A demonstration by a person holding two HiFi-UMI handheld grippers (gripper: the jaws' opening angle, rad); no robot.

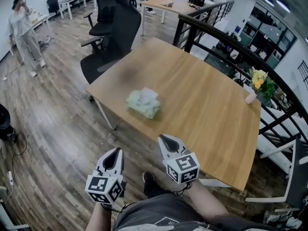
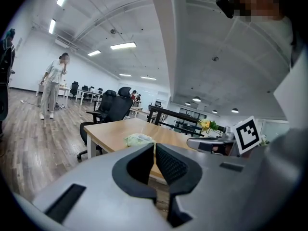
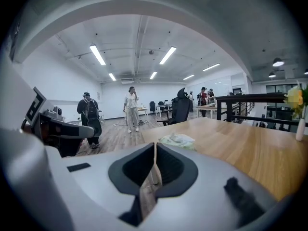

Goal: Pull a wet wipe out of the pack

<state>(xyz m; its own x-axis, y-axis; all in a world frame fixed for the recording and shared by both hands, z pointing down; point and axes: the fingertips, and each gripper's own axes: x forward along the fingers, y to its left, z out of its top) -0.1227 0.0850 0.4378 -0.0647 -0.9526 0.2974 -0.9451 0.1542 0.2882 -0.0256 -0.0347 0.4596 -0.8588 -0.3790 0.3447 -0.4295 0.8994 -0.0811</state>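
1. The wooden floor [image 1: 53,129] fills the left side and lower left of the head view.
2. The table [image 1: 207,105], a light wood top on white legs, sits diagonally across the centre of the frame.
3. The black railing [image 1: 240,52] runs from upper centre to the right edge, beyond the table's far side.
4. A black office chair [image 1: 118,30] stands at the table's upper-left side.
5. A person [image 1: 21,30] stands in the upper left of the frame, well apart from the table.
6. The left gripper [image 1: 114,153] is at lower centre-left, over the floor and short of the table's near edge. In the left gripper view its jaws meet at the tips with nothing between them.
7. The right gripper [image 1: 164,138] is at lower centre, its tip at the table's near edge. In the right gripper view its jaws are likewise pressed together and empty.
8. The wet wipe pack [image 1: 143,103], pale green with white material bunched on top, lies on the table's left portion, left of frame centre. It is well apart from both grippers. Each gripper view shows it just above the jaw tips.
9. A vase of yellow flowers [image 1: 259,79] stands at the table's right edge.
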